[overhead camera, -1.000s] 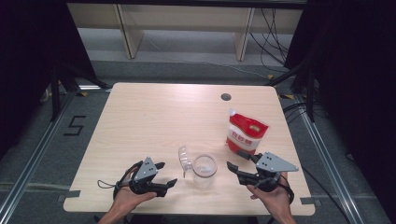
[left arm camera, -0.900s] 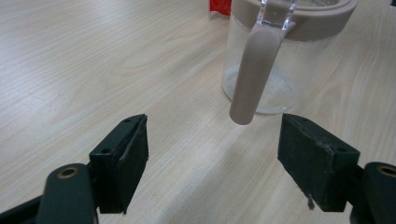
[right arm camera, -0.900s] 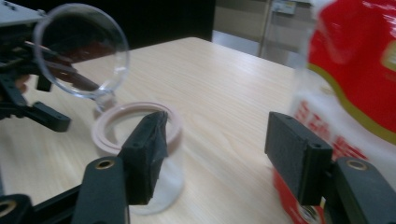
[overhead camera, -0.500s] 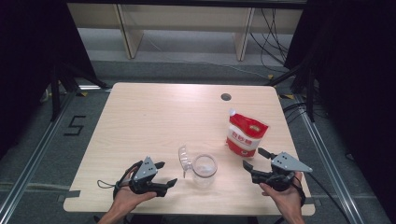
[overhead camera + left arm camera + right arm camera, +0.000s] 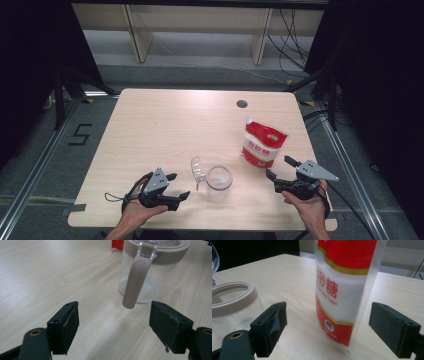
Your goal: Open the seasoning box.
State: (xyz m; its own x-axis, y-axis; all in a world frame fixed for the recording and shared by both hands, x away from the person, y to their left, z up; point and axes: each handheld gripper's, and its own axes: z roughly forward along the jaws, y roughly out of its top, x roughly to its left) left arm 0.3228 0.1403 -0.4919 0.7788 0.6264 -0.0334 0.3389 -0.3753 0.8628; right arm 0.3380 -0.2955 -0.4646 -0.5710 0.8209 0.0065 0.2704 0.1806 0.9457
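Right tool (image 5: 280, 169) has swung outward toward the worktop's right edge since a second ago, and its jaws have just been opening; they now stand wide with nothing between them, squared on the sugar pouch (image 5: 344, 287) upright just beyond. That reads as lining up a grab. Left of the pouch sits the lidless jar (image 5: 219, 181), probably near empty. Left tool (image 5: 180, 186) gapes too, near the jar's handle. Beyond the pouch, the worktop (image 5: 175, 125) lies bare.
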